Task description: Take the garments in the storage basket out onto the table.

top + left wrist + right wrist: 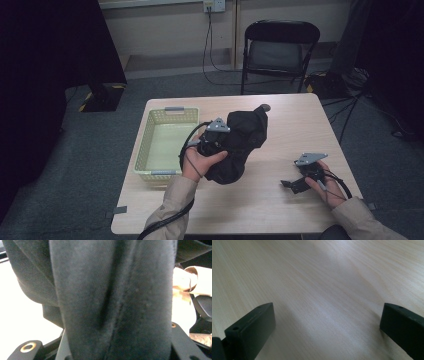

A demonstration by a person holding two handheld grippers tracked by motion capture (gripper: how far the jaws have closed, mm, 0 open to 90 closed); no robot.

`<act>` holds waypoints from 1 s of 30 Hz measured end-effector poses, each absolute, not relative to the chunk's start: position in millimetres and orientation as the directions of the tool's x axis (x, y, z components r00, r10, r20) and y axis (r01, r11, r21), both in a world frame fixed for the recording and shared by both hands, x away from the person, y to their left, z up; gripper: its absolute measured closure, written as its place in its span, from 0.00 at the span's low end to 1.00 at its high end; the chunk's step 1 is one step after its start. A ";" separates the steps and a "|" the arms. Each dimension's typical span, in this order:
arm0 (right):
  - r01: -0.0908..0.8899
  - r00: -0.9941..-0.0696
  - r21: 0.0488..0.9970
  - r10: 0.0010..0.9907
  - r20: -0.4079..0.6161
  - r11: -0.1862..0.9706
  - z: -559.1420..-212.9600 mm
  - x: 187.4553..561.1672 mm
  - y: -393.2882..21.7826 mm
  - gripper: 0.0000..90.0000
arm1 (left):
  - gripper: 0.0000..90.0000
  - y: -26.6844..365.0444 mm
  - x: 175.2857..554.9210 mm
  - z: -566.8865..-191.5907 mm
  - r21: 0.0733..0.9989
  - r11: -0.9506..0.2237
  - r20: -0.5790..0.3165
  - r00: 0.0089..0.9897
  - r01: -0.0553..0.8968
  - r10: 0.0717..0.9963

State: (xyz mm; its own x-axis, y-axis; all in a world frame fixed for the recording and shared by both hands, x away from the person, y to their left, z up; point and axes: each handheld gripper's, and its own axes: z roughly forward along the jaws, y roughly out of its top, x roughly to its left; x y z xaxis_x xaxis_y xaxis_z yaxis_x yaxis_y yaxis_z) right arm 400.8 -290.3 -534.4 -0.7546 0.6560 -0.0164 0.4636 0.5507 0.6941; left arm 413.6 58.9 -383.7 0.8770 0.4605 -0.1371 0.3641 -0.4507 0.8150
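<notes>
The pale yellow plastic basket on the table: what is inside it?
The pale yellow plastic basket looks empty; its bare floor shows in the high view. The left gripper and the bunched black cloth it holds cover the basket's right rim, so that edge cannot be checked.

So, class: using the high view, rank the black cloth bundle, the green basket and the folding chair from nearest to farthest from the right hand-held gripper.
1. Black cloth bundle: mid-table, to the left of the right hand-held gripper, held up by the left hand-held gripper.
2. Green basket: at the table's left edge, beyond the bundle.
3. Folding chair: on the floor behind the table's far edge.
</notes>
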 end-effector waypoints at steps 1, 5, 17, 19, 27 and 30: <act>0.464 -0.755 0.694 0.656 -0.016 0.551 -534.4 400.8 -290.3 0.00 | 0.64 57.0 413.1 -385.7 0.814 -0.455 -0.133 0.878 0.362 0.461; 0.463 -0.755 0.694 0.656 -0.017 0.551 -534.4 400.8 -290.3 0.00 | 0.64 52.0 412.6 -391.7 0.808 -0.465 -0.137 0.883 0.362 0.449; 0.462 -0.755 0.695 0.656 -0.017 0.551 -534.5 400.9 -290.3 0.00 | 0.64 39.5 412.2 -409.8 0.789 -0.487 -0.151 0.887 0.374 0.436; 0.462 -0.755 0.695 0.656 -0.017 0.551 -534.4 400.9 -290.4 0.00 | 0.64 37.7 412.3 -413.0 0.785 -0.491 -0.155 0.888 0.377 0.434; 0.463 -0.755 0.695 0.656 -0.017 0.551 -534.4 400.9 -290.3 0.00 | 0.64 32.5 414.3 -424.0 0.773 -0.502 -0.164 0.886 0.388 0.434; 0.463 -0.755 0.695 0.656 -0.017 0.551 -534.4 400.9 -290.3 0.00 | 0.64 29.8 414.2 -428.6 0.767 -0.508 -0.165 0.885 0.393 0.435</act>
State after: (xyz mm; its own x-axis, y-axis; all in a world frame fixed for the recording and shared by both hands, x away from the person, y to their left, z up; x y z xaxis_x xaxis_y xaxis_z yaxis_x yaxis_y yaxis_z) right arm 400.9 -290.3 -534.4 -0.7548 0.6557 -0.0170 0.4628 0.5507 0.6947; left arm 414.2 29.8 -428.6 0.8850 0.4353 -0.1653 0.3929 -0.5077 0.7667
